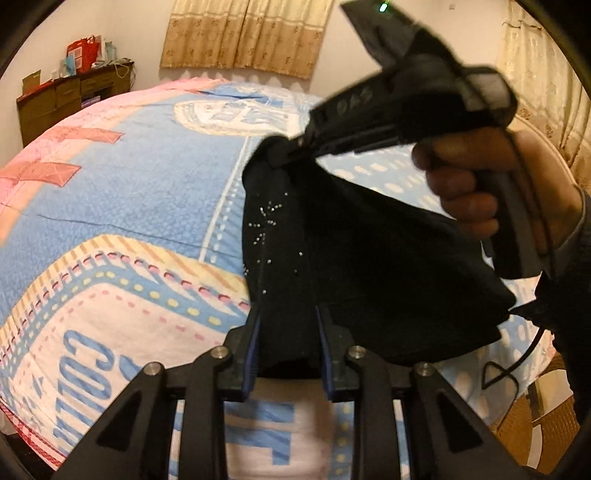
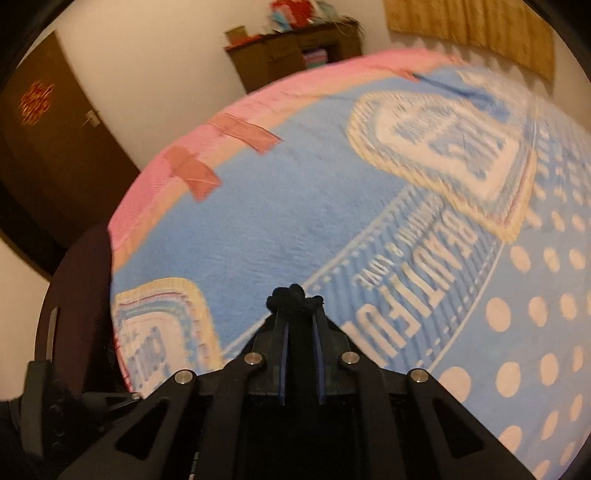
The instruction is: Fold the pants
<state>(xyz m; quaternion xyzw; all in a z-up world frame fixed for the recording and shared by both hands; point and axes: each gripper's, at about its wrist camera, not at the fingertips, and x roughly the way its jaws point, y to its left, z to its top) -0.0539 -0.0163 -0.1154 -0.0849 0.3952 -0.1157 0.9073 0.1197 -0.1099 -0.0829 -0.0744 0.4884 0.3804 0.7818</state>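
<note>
A: Left wrist view: we see a bed under a blue and pink printed blanket (image 1: 140,192), curtains (image 1: 247,33) behind. The black pants (image 1: 351,266) hang above it, bunched between the left gripper (image 1: 290,343) fingers, which pinch the cloth.

B: The right gripper (image 1: 280,157), in a hand (image 1: 480,184), nips another edge.

A: Right wrist view: the right gripper (image 2: 300,325) jaws are pressed onto a black wad of the pants (image 2: 295,295).

B: We judge the fabric soft, light and limp; hold it at waistband corners or hems.
</note>
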